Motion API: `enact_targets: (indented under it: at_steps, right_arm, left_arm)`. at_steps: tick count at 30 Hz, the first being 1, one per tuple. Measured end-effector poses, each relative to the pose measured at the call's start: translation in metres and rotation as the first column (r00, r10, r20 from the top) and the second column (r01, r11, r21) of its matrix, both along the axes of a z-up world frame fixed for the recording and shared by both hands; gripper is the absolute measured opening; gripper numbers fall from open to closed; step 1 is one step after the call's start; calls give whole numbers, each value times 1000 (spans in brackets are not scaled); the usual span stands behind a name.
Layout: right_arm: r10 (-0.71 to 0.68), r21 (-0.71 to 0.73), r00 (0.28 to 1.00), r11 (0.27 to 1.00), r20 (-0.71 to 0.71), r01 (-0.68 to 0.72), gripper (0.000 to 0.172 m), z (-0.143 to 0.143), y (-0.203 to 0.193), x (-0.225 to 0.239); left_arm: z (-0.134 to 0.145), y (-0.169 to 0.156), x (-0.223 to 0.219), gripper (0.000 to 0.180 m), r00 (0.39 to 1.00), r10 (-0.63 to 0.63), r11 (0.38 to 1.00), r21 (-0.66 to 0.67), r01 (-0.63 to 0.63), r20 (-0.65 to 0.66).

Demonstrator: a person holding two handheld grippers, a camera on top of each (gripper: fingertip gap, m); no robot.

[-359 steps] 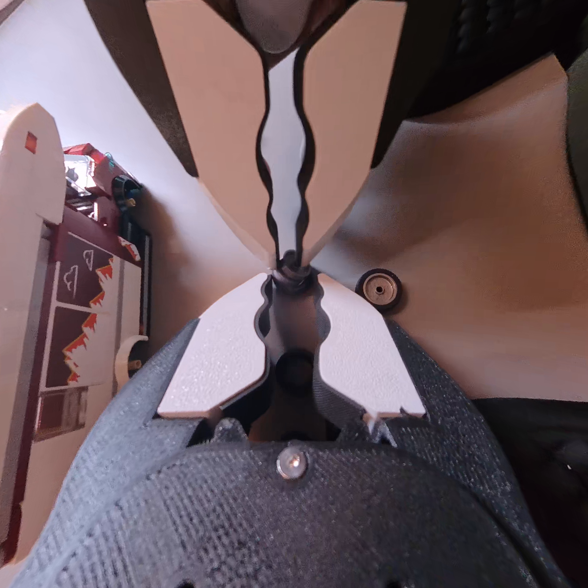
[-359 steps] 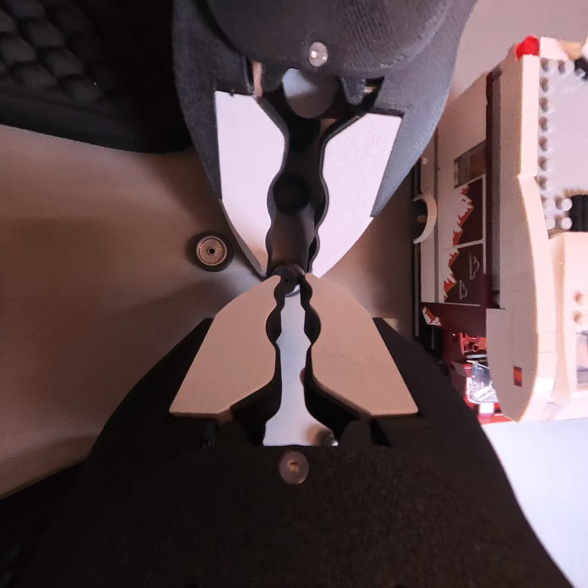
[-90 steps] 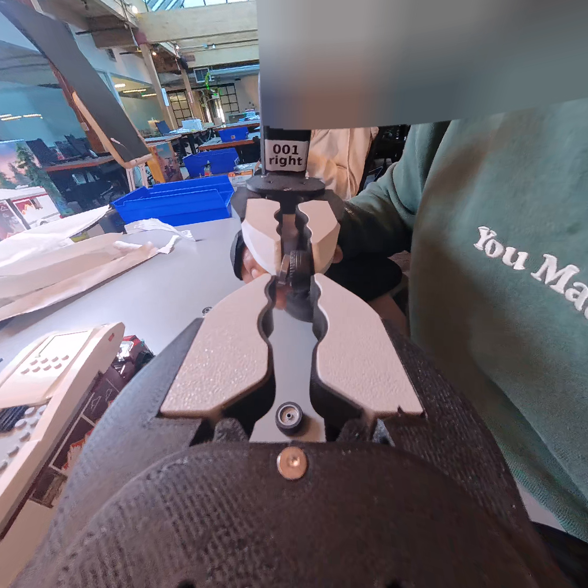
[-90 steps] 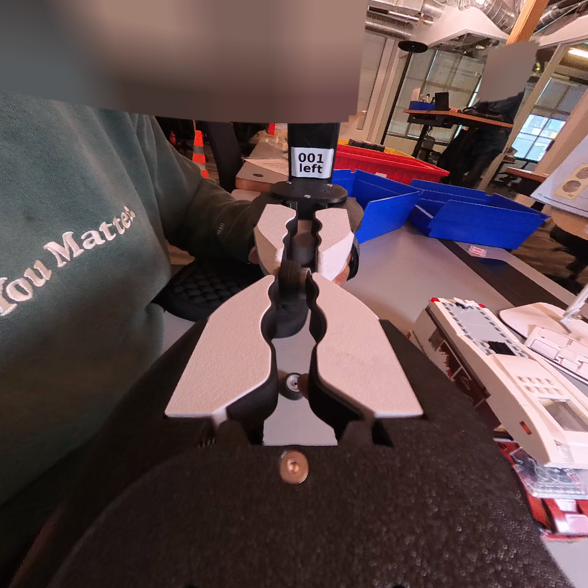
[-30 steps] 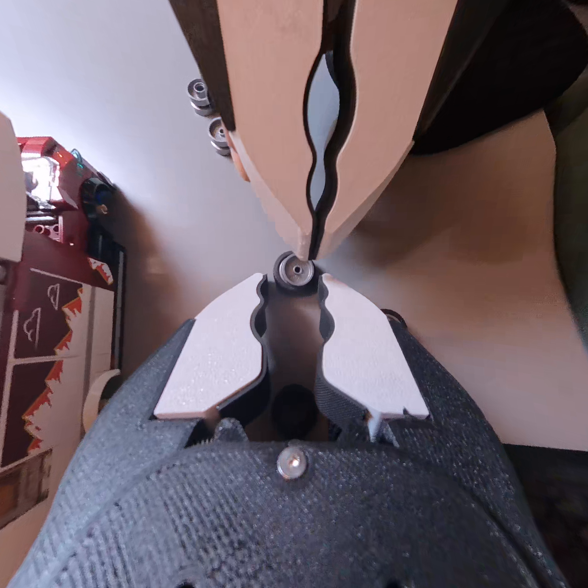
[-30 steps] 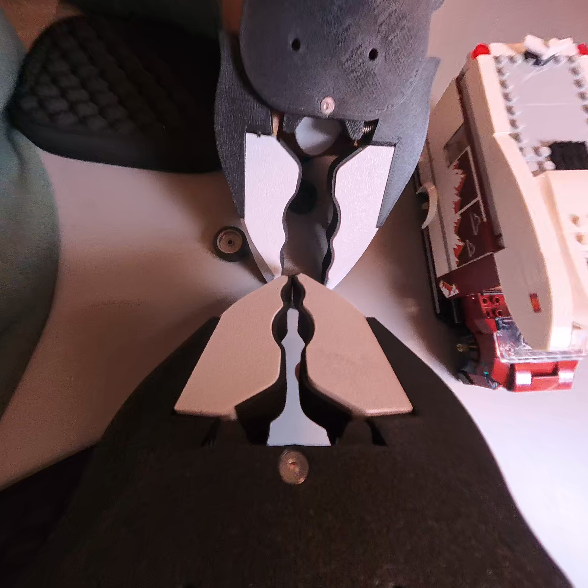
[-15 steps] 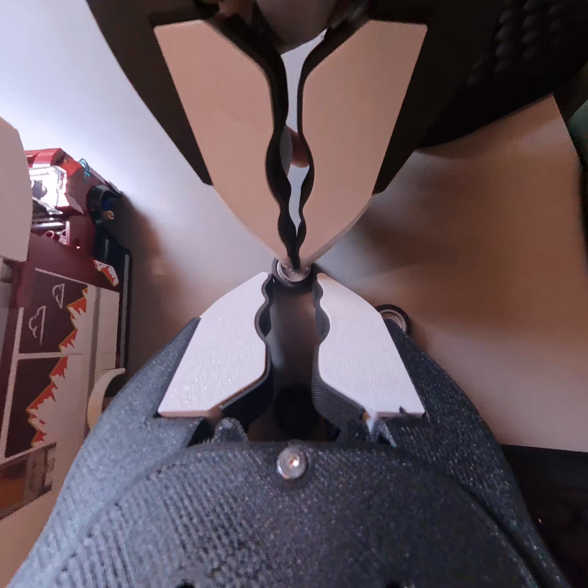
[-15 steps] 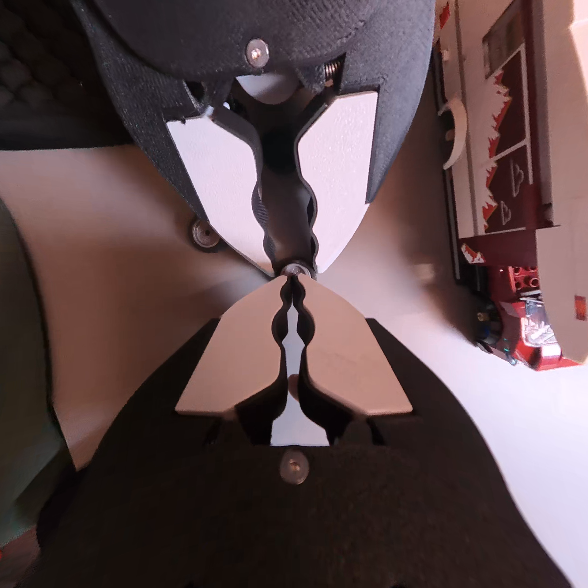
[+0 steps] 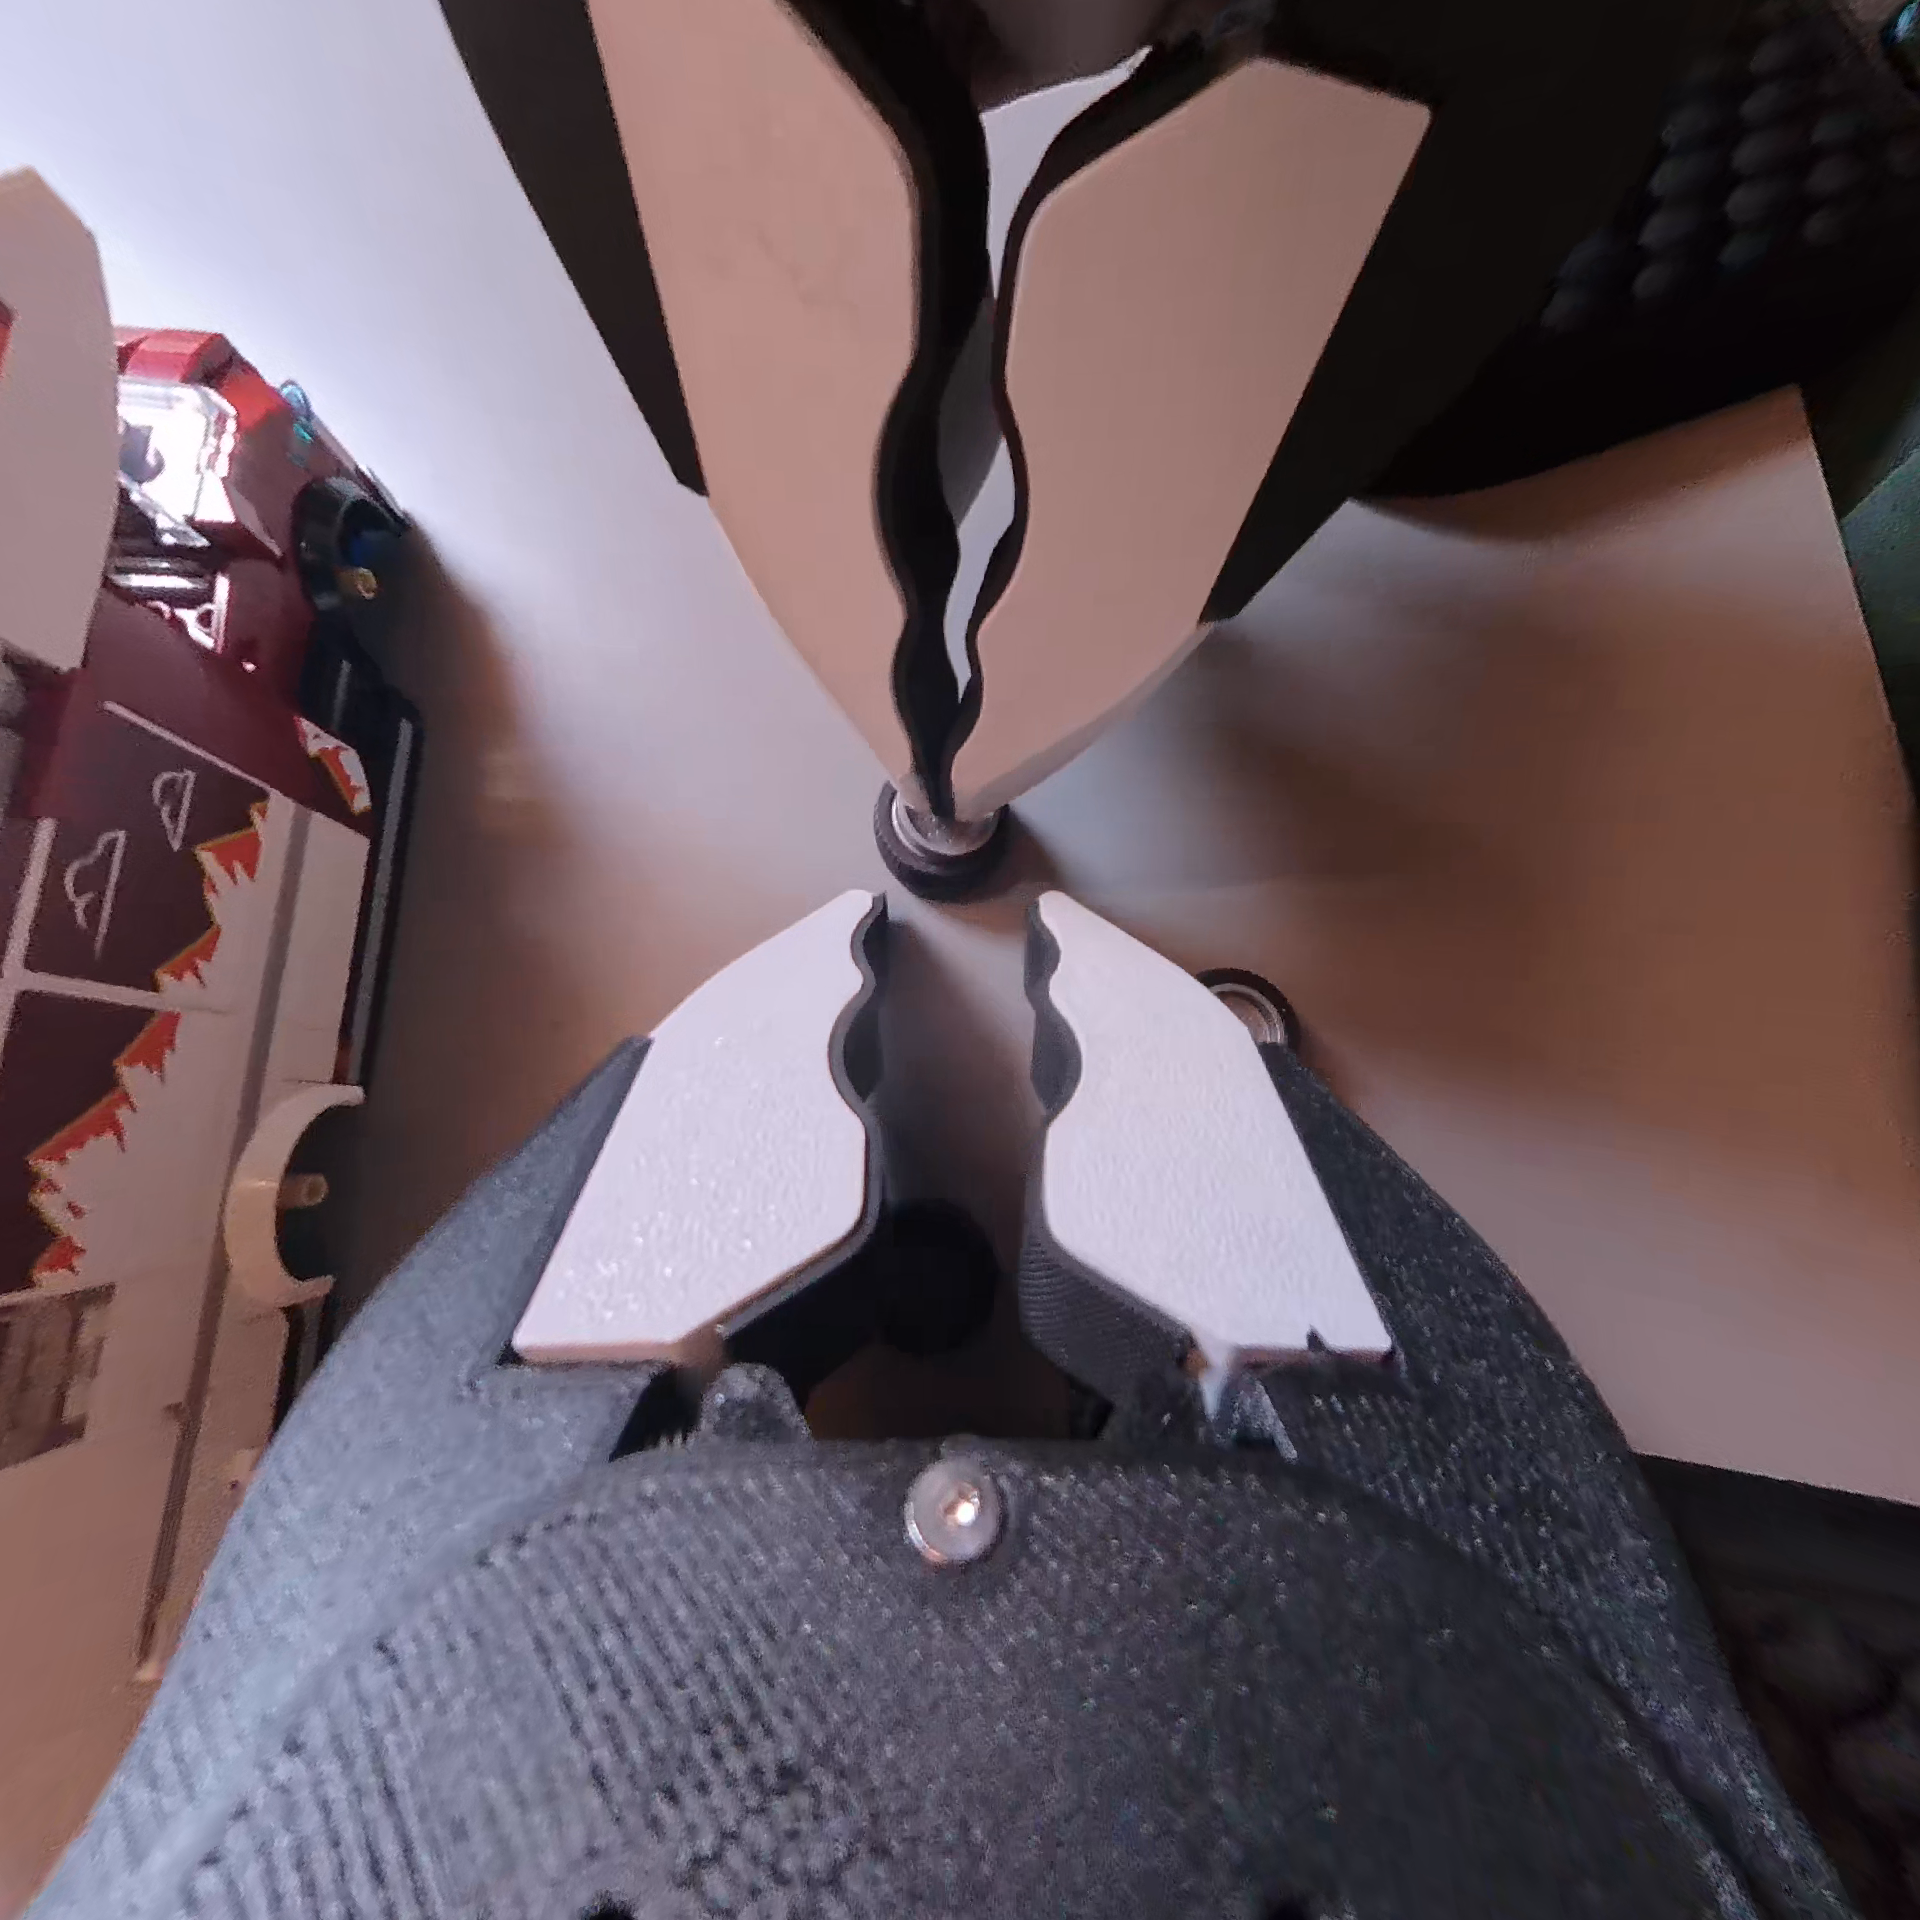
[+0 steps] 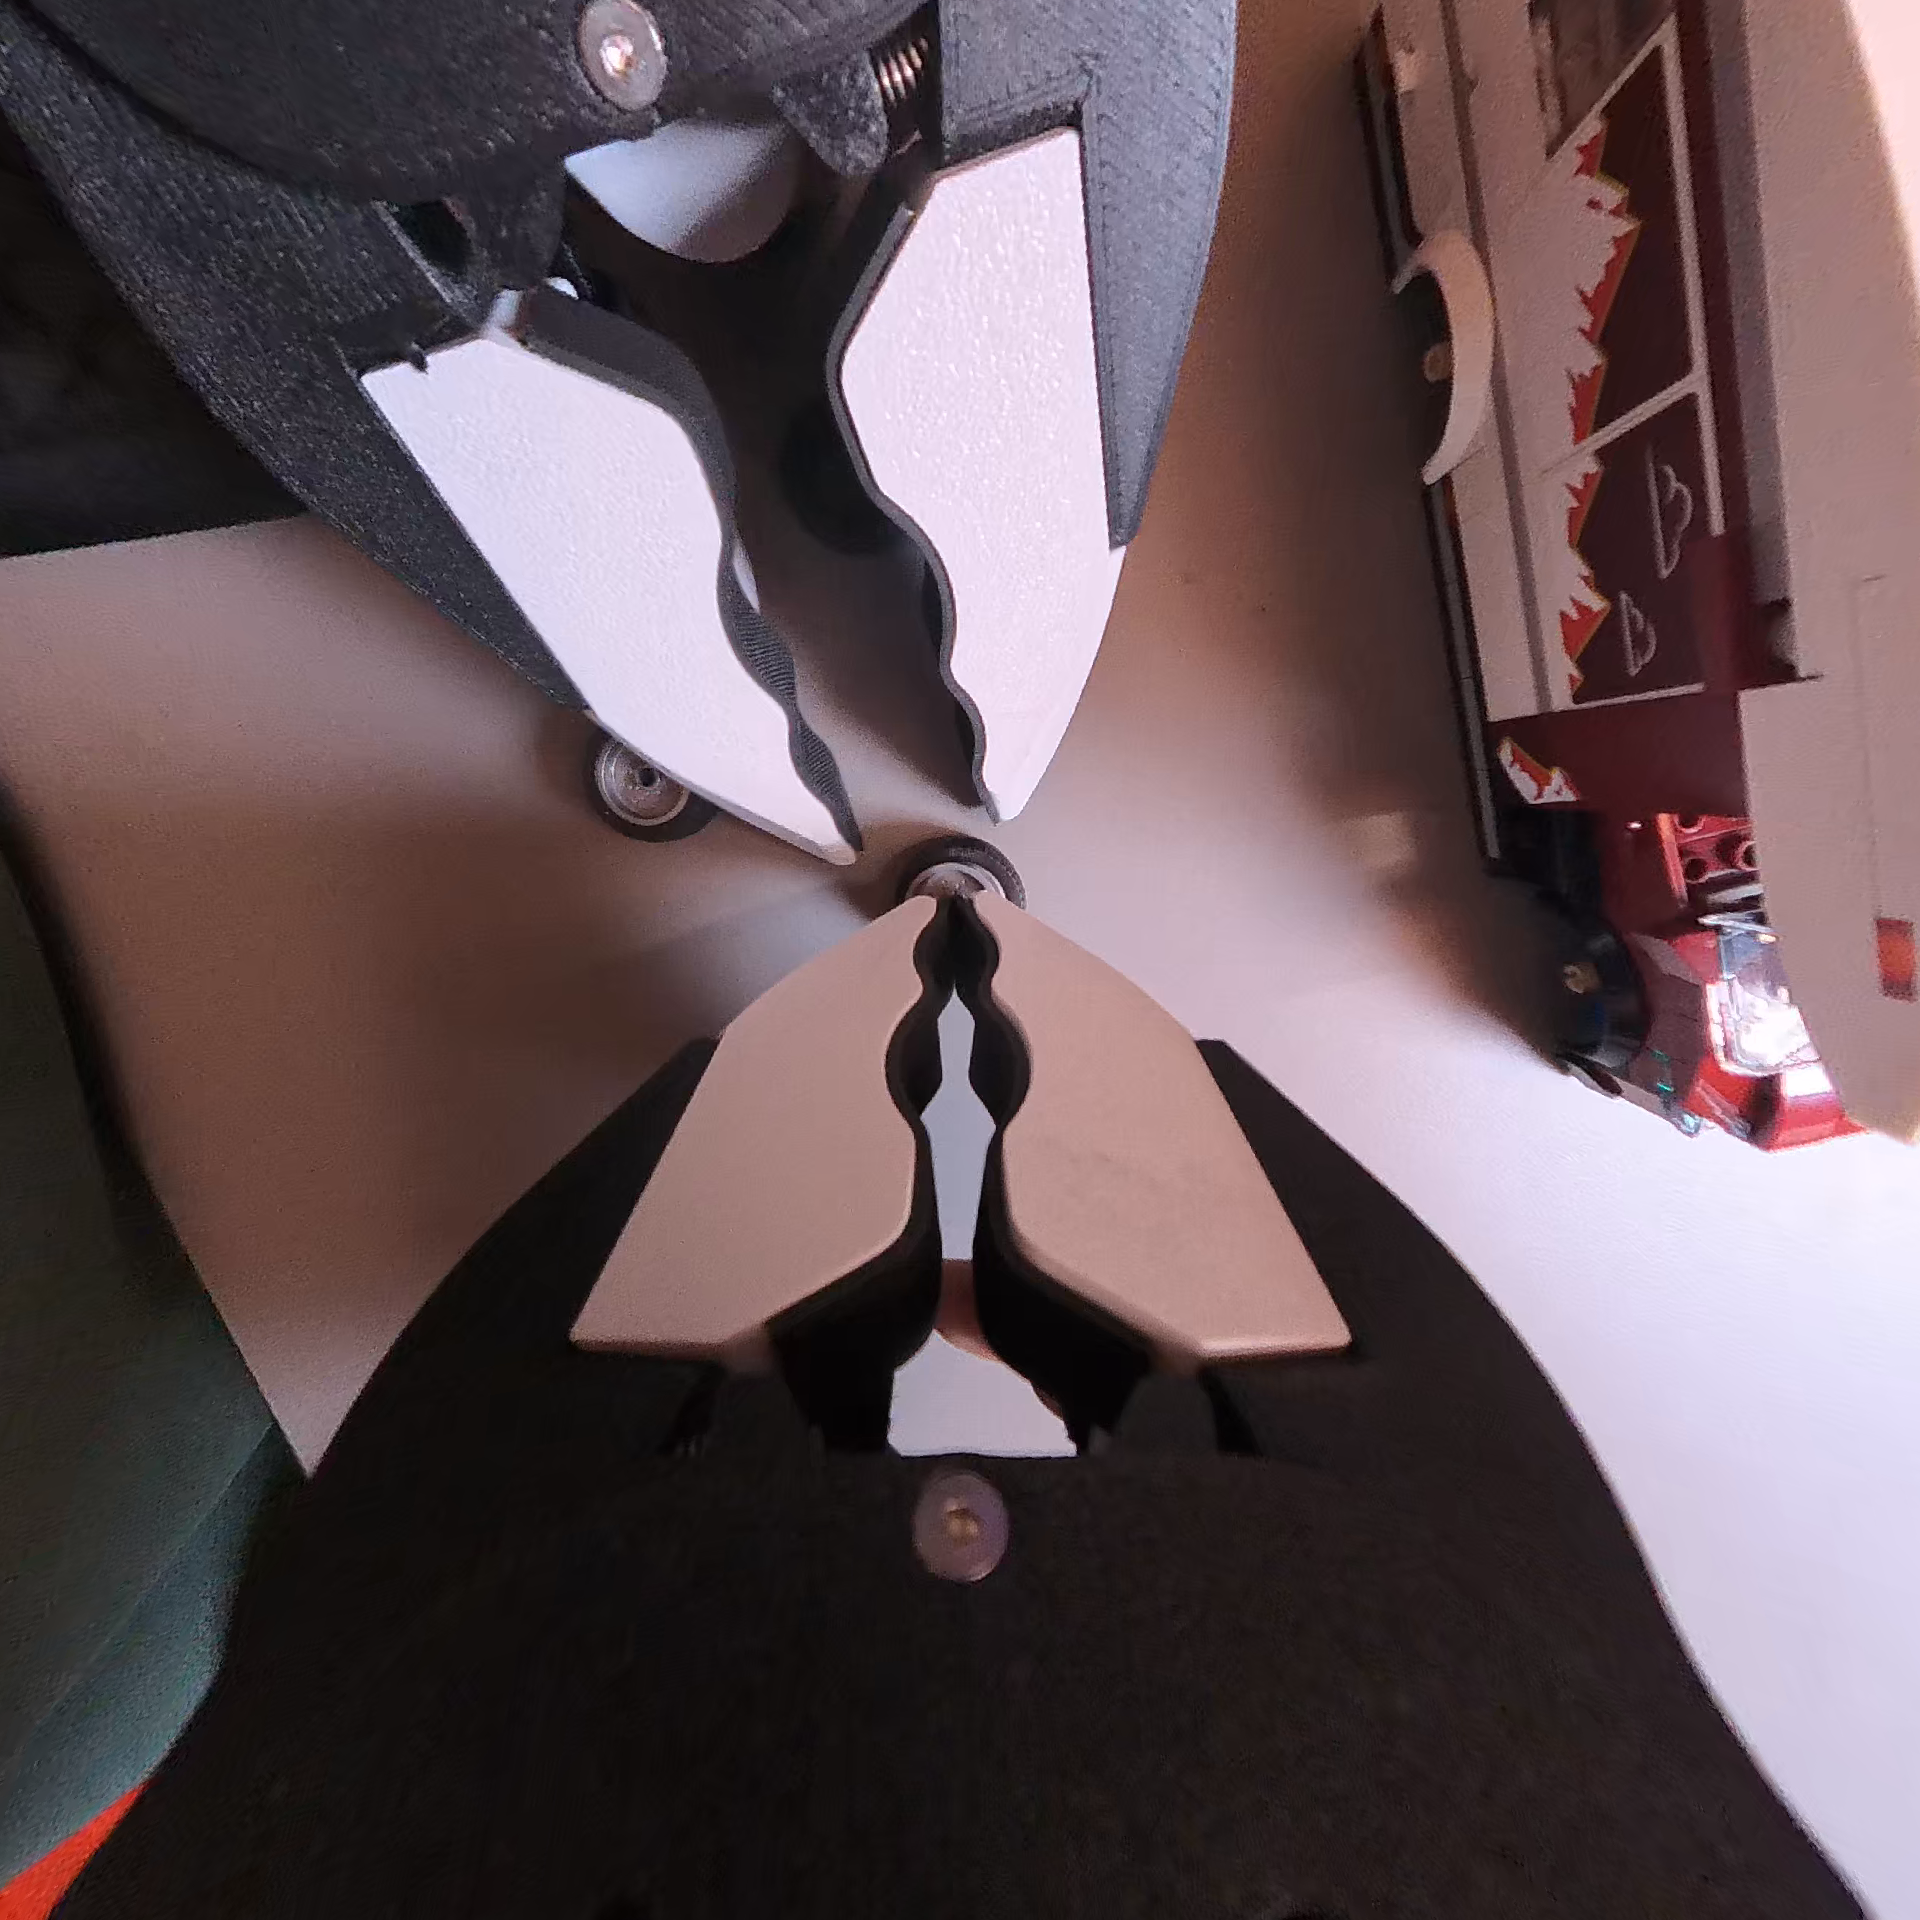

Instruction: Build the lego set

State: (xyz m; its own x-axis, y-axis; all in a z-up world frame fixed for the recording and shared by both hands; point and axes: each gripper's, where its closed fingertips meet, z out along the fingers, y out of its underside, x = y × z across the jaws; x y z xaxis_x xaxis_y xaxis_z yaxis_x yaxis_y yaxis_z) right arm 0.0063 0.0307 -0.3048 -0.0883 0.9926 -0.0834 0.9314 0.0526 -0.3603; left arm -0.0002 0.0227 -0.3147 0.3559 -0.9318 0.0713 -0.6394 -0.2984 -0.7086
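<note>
Landmark: the small black-tyred wheel with a shiny silver hub [image 9: 940,847], lying flat on the pale grey tabletop [image 9: 1558,935]. Everything below is placed off that wheel.

Right gripper [image 10: 954,904]: the beige-fingered one. Its jaws are pinched all the way together and hold nothing between them. The closed tips sit right on top of the wheel's hub, poking down at it rather than clamping it.

Left gripper [image 9: 956,914]: the white-fingered one. Its jaws are apart with bare table in the gap. The tips stop just short of the wheel on the side opposite the right gripper. As far as I can see the pads don't touch the tyre.

Second wheel [image 9: 1252,1013]: same sort, black rubber tyre and metal hub, also lying flat. It's near the first wheel, tucked half under the outer edge of one left-gripper finger, and nobody's holding it.

Toy vehicle [image 10: 1662,520]: a brick-built camper-looking thing in cream and dark red with orange-and-white jagged trim. It lies well apart from the wheel, off to one side of both grippers.

Other stuff: a green sleeve [image 10: 83,1247] and a black bumpy pad [image 9: 1714,156], both on the far side of the wheel from the camper.

Count: two loose wheels, two grippers, one toy vehicle, one black pad.
</note>
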Motion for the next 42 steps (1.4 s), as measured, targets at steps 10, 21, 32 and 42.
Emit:
enact_targets:
  at_steps: [10,21,32,42]
  right_arm:
    - [9,-76,999,997,46,-6,0,-1,0,-2]
    - [58,-45,996,997,61,-55,0,-5,2,-10]
    - [85,-84,995,993,52,-80,0,-5,-2,-23]
    - [41,-89,979,994,-201,-60,2,13,-11,-15]
  left_arm:
    - [3,3,-1,29,998,42,998,-39,-40,46]
    - [11,-1,-4,31,995,11,1000,-13,-10,102]
    - [18,2,-9,29,987,35,999,-19,-33,159]
    - [5,-5,-9,37,1000,-15,999,50,15,4]
